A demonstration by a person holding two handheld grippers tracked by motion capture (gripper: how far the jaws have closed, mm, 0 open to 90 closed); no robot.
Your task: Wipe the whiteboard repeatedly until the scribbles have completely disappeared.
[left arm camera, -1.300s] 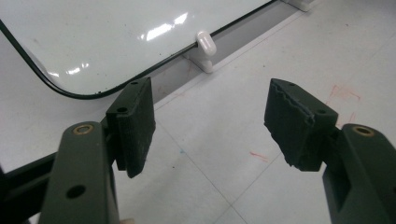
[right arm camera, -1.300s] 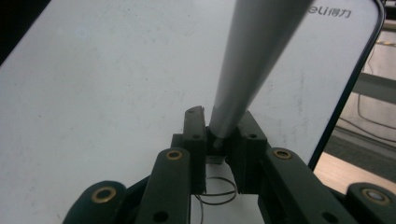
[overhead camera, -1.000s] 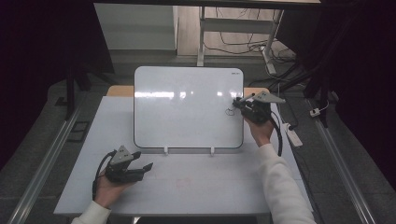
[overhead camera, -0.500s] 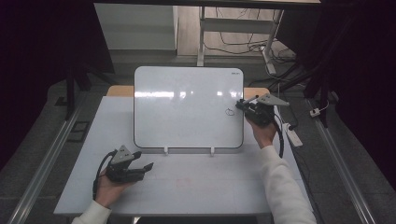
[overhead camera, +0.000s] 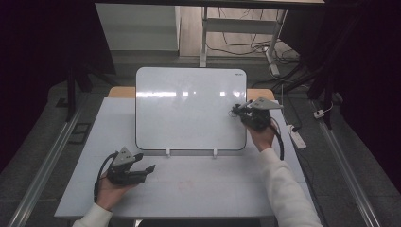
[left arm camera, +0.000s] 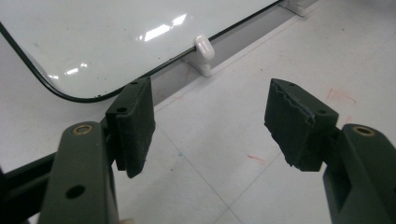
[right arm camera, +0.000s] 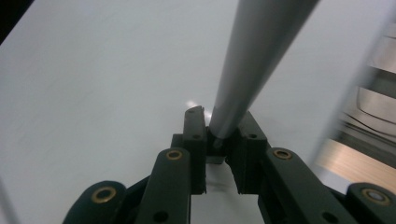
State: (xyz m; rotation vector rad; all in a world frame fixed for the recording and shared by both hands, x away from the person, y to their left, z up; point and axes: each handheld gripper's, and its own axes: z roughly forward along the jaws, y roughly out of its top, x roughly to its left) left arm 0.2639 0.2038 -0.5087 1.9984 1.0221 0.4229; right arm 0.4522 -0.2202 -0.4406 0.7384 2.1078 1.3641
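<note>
My right gripper (overhead camera: 239, 111), jaws clamped on a grey marker (right arm camera: 252, 65), meets the whiteboard (overhead camera: 189, 109) near its right edge for writing; the next stroke needs steady contact, while my left gripper (overhead camera: 142, 171) rests wide, empty.

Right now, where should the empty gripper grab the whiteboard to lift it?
Probably the thin left edge of the whiteboard, coming from the left with the open left gripper. It is a flat, tilted panel, so only an edge fits between the jaws, and two white clips occupy the bottom edge.

Lab setup, white table (overhead camera: 198, 189), floor rails (overhead camera: 42, 165), loose cables (overhead camera: 246, 45)
</note>
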